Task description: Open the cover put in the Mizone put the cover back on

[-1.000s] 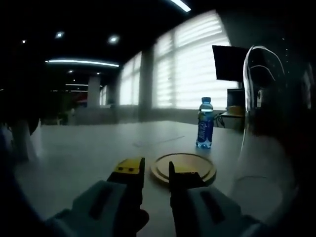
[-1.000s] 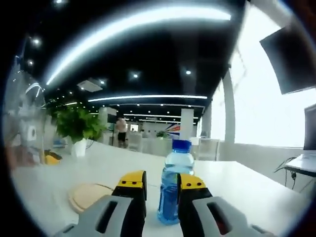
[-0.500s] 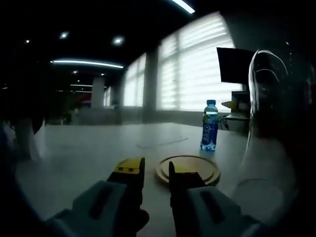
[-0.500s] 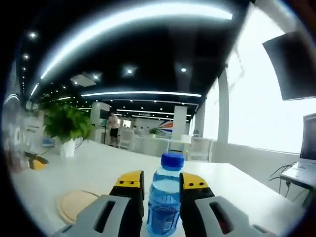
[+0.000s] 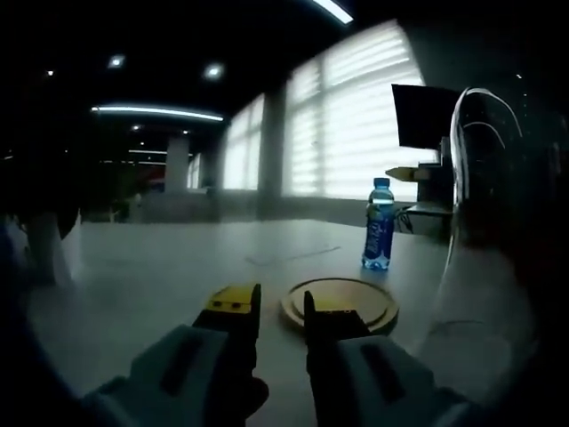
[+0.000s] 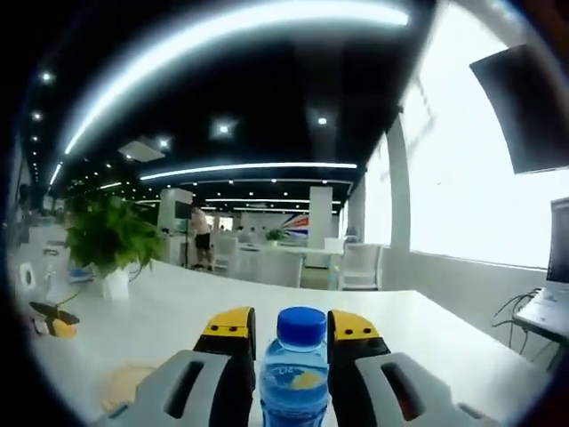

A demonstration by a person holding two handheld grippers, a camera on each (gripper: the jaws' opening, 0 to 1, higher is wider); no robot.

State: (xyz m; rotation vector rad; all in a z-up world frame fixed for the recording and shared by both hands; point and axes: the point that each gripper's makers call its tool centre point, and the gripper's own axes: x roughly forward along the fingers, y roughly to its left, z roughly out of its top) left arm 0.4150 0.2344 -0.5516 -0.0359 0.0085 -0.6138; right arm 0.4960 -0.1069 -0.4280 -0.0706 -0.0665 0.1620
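Mizone bottle [image 6: 295, 374] sits right between my right tongs [image 6: 286, 327] in the right gripper view, blue cap [image 6: 300, 326] level with the yellow tips, jaws flanking it on both sides, though I cannot tell whether they actually touch it. Off at nine o'clock a potted plant [image 6: 107, 245] stands on the white table [image 6: 160, 307], and beyond it a person [image 6: 196, 233] stands deep in the office. Over in the left gripper view, my left tongs [image 5: 274, 309] hang above the table with a narrow gap and nothing in it. Just past the tips, toward one o'clock, lies a round wooden cover [image 5: 339, 303], flat on the tabletop. Farther along that line the same bottle [image 5: 378, 224] stands upright, well apart from the wood, with bright blinds [image 5: 356, 116] behind it.
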